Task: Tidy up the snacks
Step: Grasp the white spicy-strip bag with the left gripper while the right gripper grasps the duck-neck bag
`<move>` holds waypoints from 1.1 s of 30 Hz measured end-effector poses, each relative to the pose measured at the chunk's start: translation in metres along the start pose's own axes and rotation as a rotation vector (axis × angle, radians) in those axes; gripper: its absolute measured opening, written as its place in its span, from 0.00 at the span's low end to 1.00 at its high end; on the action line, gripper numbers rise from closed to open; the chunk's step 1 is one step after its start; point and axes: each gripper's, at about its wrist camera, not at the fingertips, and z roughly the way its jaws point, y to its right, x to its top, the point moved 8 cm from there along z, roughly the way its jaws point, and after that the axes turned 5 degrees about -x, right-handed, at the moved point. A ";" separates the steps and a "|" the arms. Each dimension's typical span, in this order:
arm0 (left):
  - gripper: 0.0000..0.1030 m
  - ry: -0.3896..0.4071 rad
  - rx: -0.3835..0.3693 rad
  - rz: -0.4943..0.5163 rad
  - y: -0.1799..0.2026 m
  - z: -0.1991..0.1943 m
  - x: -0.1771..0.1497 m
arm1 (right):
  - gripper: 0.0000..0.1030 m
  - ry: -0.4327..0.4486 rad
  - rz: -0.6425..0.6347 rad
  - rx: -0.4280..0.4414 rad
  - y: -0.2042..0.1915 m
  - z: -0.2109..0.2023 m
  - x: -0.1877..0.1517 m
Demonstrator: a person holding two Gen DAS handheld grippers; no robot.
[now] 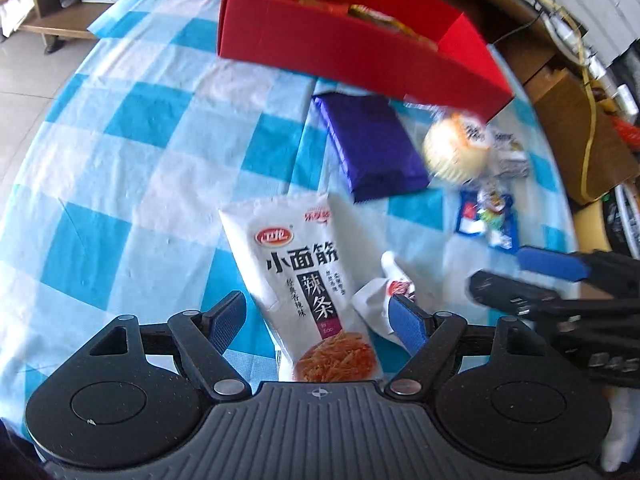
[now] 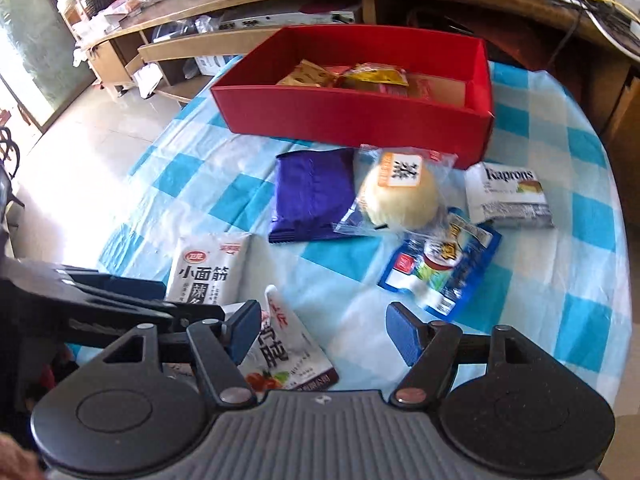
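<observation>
Left wrist: flat white spicy-strip pouch (image 1: 304,280)

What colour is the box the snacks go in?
Red. The box shows best in the right wrist view, open-topped, with packets already inside.

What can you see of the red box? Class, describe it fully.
The red box is a shallow, open-topped rectangular tray, seemingly cardboard, red inside and out. It sits upright on the checked tablecloth at the table's far side. Several snack packets lie inside, orange and yellow. A wrapped bun lies just in front, its wrapper reaching the front wall.
</observation>
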 end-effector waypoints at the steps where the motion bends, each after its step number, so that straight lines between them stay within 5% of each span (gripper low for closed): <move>1: 0.81 -0.005 0.012 0.001 0.000 0.004 -0.002 | 0.79 0.002 0.004 0.002 0.002 -0.001 0.000; 8: 0.83 0.002 0.087 0.085 -0.002 0.003 -0.010 | 0.80 -0.004 -0.008 0.014 0.000 -0.003 -0.004; 16: 0.90 -0.008 0.164 0.118 -0.022 -0.006 -0.012 | 0.80 -0.105 -0.141 0.030 -0.027 0.024 -0.027; 23: 0.89 0.010 0.137 0.075 -0.031 -0.011 -0.009 | 0.84 -0.105 -0.334 -0.004 -0.061 0.049 -0.036; 25: 0.88 0.020 0.129 0.074 -0.032 -0.014 -0.008 | 0.95 -0.096 -0.375 -0.009 -0.068 0.056 -0.037; 33: 0.88 0.049 0.097 0.057 -0.035 -0.021 -0.001 | 1.00 -0.106 -0.353 0.006 -0.069 0.064 -0.032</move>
